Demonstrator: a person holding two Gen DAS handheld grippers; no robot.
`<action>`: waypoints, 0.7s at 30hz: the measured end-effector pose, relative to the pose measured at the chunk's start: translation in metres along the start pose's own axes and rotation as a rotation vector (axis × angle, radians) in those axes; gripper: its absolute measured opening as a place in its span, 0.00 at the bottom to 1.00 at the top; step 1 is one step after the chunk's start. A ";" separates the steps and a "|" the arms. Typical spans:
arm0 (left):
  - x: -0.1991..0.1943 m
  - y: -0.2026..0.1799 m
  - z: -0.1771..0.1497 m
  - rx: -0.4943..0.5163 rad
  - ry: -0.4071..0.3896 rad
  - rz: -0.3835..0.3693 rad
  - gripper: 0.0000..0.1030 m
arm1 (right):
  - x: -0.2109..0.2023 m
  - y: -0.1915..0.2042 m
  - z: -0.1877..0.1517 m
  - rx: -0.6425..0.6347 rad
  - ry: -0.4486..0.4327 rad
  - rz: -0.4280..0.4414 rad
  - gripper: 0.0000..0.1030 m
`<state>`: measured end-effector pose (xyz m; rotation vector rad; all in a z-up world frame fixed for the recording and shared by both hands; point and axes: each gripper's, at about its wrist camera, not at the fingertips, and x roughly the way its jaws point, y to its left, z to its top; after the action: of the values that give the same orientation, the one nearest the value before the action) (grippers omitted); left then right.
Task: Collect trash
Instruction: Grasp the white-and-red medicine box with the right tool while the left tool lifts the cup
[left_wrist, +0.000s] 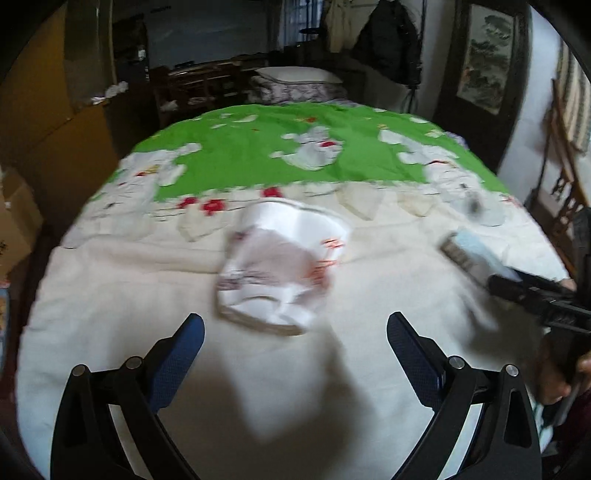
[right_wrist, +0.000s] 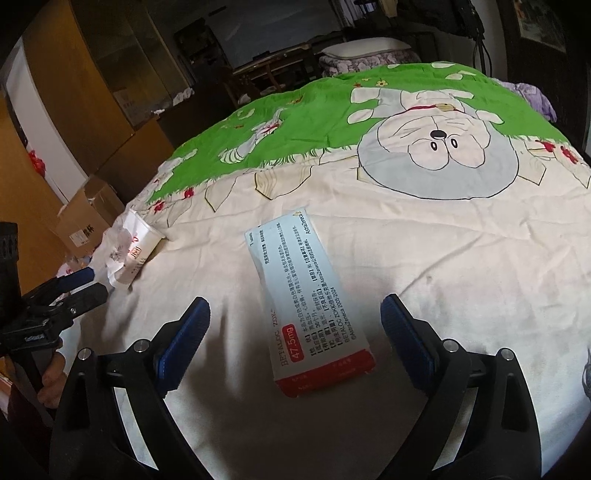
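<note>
A crushed white paper cup (left_wrist: 280, 266) with red print lies on its side on the bed, just beyond my left gripper (left_wrist: 295, 325), which is open and empty. The cup also shows in the right wrist view (right_wrist: 129, 251), with the left gripper (right_wrist: 88, 282) beside it. A light-blue medicine box (right_wrist: 306, 299) with a red end lies flat between the open fingers of my right gripper (right_wrist: 295, 310), untouched. In the left wrist view the box (left_wrist: 476, 254) is blurred at the right, in front of the right gripper, whose fingertips do not show clearly.
The bed has a cream and green cartoon sheet (right_wrist: 461, 258). A pillow and folded quilt (left_wrist: 295, 81) lie at its far end. Cardboard boxes (right_wrist: 88, 221) and wooden cabinets (right_wrist: 66, 110) stand to the left of the bed. A wooden chair (left_wrist: 565, 177) stands at the right.
</note>
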<state>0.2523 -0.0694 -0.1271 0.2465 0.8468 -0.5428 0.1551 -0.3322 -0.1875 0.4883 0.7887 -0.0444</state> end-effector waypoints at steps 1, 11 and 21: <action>0.002 0.005 0.002 -0.007 0.010 0.015 0.94 | 0.000 0.000 0.000 0.001 0.000 0.001 0.88; 0.040 0.001 0.035 0.043 0.023 0.016 0.94 | -0.001 -0.002 0.000 0.007 -0.001 0.008 0.88; 0.078 0.017 0.042 -0.059 0.064 -0.011 0.94 | 0.001 -0.002 0.000 0.009 0.003 0.023 0.91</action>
<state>0.3305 -0.1001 -0.1598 0.2062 0.9252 -0.5212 0.1552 -0.3339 -0.1887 0.5062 0.7860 -0.0262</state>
